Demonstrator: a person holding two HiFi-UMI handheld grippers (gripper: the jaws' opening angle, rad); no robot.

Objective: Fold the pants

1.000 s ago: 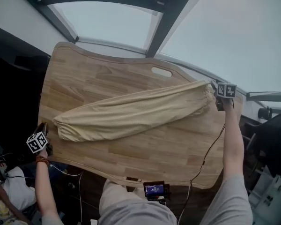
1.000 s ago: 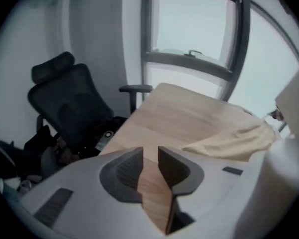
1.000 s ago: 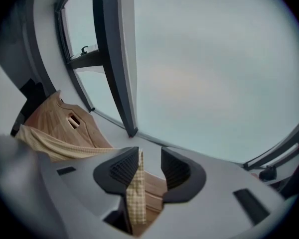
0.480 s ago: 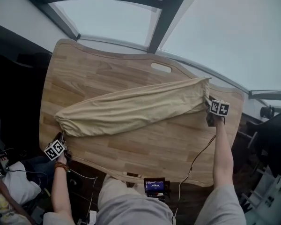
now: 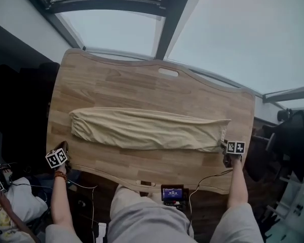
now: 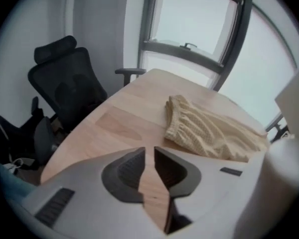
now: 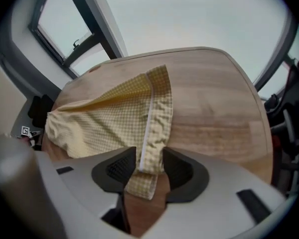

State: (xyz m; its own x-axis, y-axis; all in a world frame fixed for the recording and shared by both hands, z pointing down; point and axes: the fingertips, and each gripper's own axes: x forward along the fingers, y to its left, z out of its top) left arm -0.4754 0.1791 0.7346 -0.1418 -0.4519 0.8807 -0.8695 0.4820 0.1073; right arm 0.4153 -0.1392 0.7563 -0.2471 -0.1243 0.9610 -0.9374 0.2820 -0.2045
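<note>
The pale yellow checked pants (image 5: pixel 147 130) lie folded lengthwise in a long strip across the wooden table (image 5: pixel 142 85). My right gripper (image 5: pixel 226 144) is at their right end. In the right gripper view that end of the pants (image 7: pixel 114 118) runs between the jaws of the right gripper (image 7: pixel 149 156), which are closing, and the cloth fills the gap between the pads. My left gripper (image 5: pixel 64 147) hovers at the table's near left corner, apart from the pants. In the left gripper view the left gripper (image 6: pixel 149 151) is shut on nothing, with the gathered left end of the pants (image 6: pixel 209 131) ahead of it.
A small device with a lit screen (image 5: pixel 171 192) sits at the table's near edge, and a cable runs from it toward the right arm. A black office chair (image 6: pixel 65 88) stands off the table's left side. Large windows lie beyond the far edge.
The right gripper has pulled the pants' right end toward the near edge, so the strip now lies straight instead of slanted. The left gripper has stayed near the table's near left corner.
</note>
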